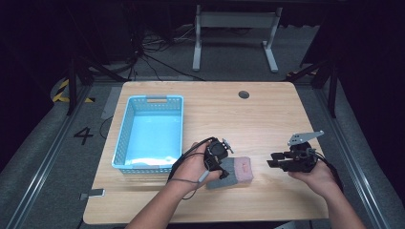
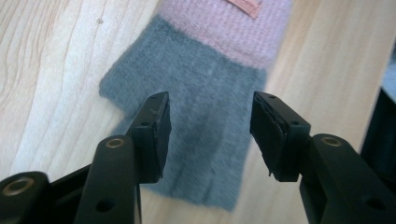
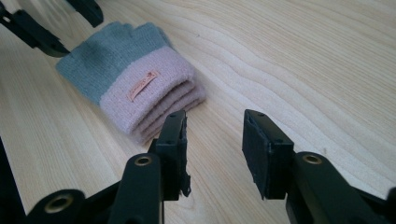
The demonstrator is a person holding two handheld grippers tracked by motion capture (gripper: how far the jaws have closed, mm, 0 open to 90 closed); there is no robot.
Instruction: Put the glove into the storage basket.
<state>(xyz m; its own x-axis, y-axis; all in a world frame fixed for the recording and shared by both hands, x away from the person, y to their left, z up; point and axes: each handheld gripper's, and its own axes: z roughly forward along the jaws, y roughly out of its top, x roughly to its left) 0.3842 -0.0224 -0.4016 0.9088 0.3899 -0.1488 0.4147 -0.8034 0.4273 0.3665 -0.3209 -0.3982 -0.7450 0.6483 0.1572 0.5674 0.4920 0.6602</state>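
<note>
Grey-and-pink knitted gloves (image 1: 232, 172), folded in a stack, lie flat on the wooden table (image 1: 267, 119) near its front edge | long axis across the table, grey finger end toward the blue basket (image 1: 125, 138), pink cuff toward the right gripper (image 1: 273, 160) | left gripper (image 1: 222, 171) over the grey end, jaws spread, pinching nothing | right gripper just beside the cuff, jaws spread, empty

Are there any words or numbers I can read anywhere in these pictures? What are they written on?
"4": painted in black on the grey floor, left of the table.
Small orange tag on the pink cuff of the folded glove: it carries lettering, too small and blurred to read.
Nothing else can be read.
</note>
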